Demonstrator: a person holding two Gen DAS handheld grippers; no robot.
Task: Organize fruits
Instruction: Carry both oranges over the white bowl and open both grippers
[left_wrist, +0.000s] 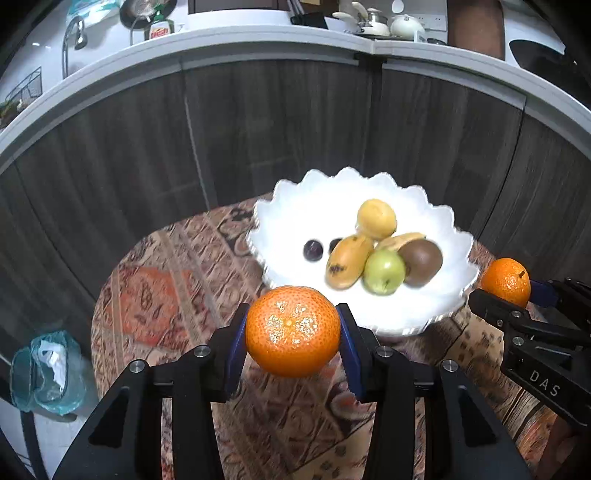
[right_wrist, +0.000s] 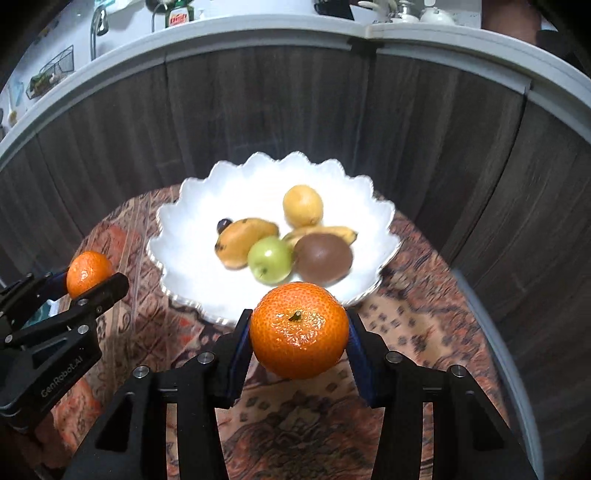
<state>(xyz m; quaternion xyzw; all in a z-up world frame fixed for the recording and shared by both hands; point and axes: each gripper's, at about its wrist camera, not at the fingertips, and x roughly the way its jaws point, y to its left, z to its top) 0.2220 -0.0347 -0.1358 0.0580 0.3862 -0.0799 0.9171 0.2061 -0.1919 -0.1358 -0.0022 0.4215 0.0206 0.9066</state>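
Note:
My left gripper (left_wrist: 292, 332) is shut on an orange mandarin (left_wrist: 292, 330), held in the air in front of the white scalloped bowl (left_wrist: 295, 218). My right gripper (right_wrist: 300, 334) is shut on a second mandarin (right_wrist: 299, 328), stem end towards the camera, just short of the bowl's near rim (right_wrist: 192, 295). Each gripper also shows in the other's view: the right one (left_wrist: 508, 291) at the bowl's right, the left one (right_wrist: 88, 282) at its left. In the bowl lie a yellow round fruit (left_wrist: 376, 218), a green apple (left_wrist: 384, 271), a brown kiwi (left_wrist: 421, 262), small bananas (left_wrist: 347, 260) and dark grapes (left_wrist: 313, 250).
The bowl stands on a round table with a patterned red-brown cloth (left_wrist: 155, 295). Dark wood-panelled cabinet fronts (left_wrist: 258, 122) rise behind it under a pale counter edge (left_wrist: 258, 40) with a tap, a bottle and crockery. A blue-green plastic bag (left_wrist: 48, 369) lies low at the left.

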